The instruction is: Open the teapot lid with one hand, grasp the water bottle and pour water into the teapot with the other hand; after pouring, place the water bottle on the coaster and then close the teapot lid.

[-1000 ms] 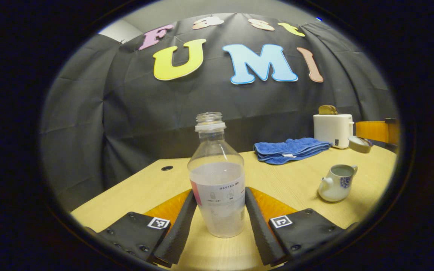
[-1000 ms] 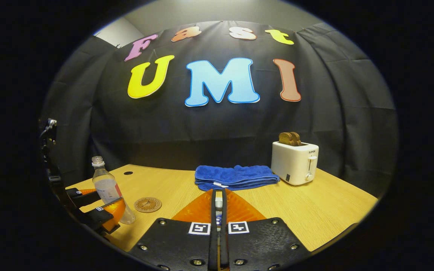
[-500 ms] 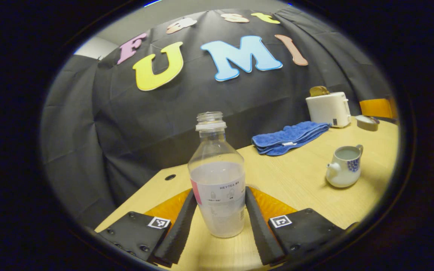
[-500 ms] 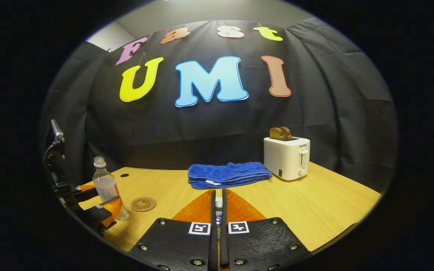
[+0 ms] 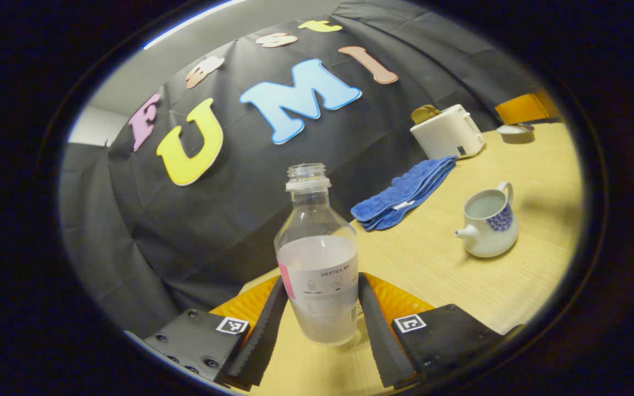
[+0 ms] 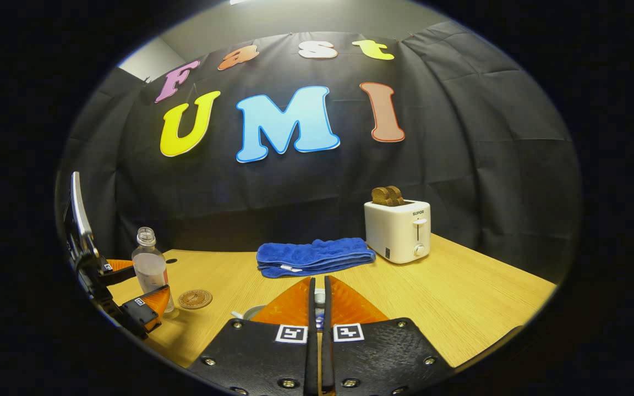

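Note:
A clear, uncapped water bottle (image 5: 317, 264), about half full, stands between the fingers of my left gripper (image 5: 321, 280), which is shut on its labelled middle. The white teapot (image 5: 485, 223) with a blue pattern sits lidless on the table to the right, with water inside. In the right gripper view, my right gripper (image 6: 320, 283) is shut on the knob of the teapot lid (image 6: 320, 298), and the teapot rim (image 6: 251, 312) peeks out below it on the left. The lid (image 5: 512, 129) hangs above the table at the far right. A round brown coaster (image 6: 195, 298) lies beside the bottle (image 6: 149, 267) and left gripper (image 6: 141, 283).
A folded blue towel (image 6: 314, 257) lies at the back of the wooden table (image 6: 460, 308). A white toaster (image 6: 398, 231) with bread in it stands to its right. A small hole (image 6: 171, 260) marks the table's back left.
The left gripper view has rolled, so the table now slants steeply, and the bottle's base seems to have left the table. The right gripper view has turned slightly, bringing the teapot rim into sight.

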### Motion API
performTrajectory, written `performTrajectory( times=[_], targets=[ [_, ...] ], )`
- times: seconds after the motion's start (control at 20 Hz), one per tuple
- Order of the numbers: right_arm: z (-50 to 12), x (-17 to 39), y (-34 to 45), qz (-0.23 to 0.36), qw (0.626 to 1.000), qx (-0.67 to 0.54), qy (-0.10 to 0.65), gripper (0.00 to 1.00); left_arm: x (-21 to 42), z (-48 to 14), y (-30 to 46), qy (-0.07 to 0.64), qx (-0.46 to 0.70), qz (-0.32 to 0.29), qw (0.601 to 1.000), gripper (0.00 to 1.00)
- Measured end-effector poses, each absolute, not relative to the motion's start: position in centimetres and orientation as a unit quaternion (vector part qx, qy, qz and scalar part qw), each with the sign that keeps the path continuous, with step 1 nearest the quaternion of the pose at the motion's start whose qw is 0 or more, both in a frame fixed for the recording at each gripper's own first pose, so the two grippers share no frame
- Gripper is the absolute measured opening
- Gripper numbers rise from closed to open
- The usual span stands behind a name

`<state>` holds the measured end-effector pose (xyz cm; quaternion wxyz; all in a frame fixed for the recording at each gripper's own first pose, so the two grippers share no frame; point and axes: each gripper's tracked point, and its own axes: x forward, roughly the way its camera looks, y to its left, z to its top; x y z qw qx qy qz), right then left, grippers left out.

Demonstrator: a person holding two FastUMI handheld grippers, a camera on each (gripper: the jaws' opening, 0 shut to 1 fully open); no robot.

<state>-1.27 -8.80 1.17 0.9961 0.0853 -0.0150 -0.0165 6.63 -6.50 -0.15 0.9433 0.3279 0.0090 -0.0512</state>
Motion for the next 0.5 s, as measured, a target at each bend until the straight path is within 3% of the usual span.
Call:
performTrajectory(
  times=[0.5],
  targets=[
    [-0.1,-2.7,-13.3,-0.041,0.992,0.118,-0.012,0.03,7.4,-0.3,-11.0,0.001,0.491,-0.081,0.867,0.87]
  ],
)
